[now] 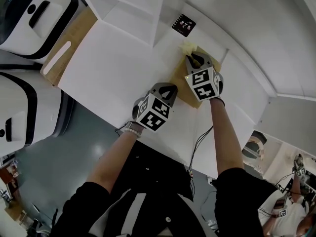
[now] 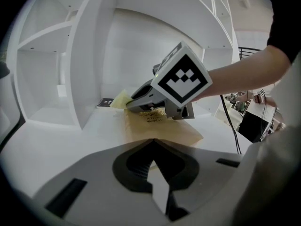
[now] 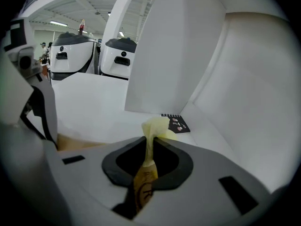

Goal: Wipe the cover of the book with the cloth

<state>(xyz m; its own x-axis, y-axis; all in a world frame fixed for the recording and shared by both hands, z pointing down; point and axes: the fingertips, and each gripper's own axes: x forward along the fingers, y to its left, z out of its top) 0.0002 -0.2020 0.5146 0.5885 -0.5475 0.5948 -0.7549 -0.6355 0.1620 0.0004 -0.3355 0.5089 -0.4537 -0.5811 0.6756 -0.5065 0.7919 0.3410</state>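
Book (image 1: 178, 84) lay flat on the table (image 1: 108, 68). The right gripper (image 3: 149, 147) had its fingers clamped on the yellow cloth (image 3: 155, 125) at the cover's far end. The left gripper (image 2: 151, 145) had its fingers closed and empty beside the book. Wiping judged in progress; most of the cover apparently remained.

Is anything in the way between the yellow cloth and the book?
No, nothing I can see. The right gripper pinches the cloth right at the far edge of the book. The little black notebook lies further back, off the book.
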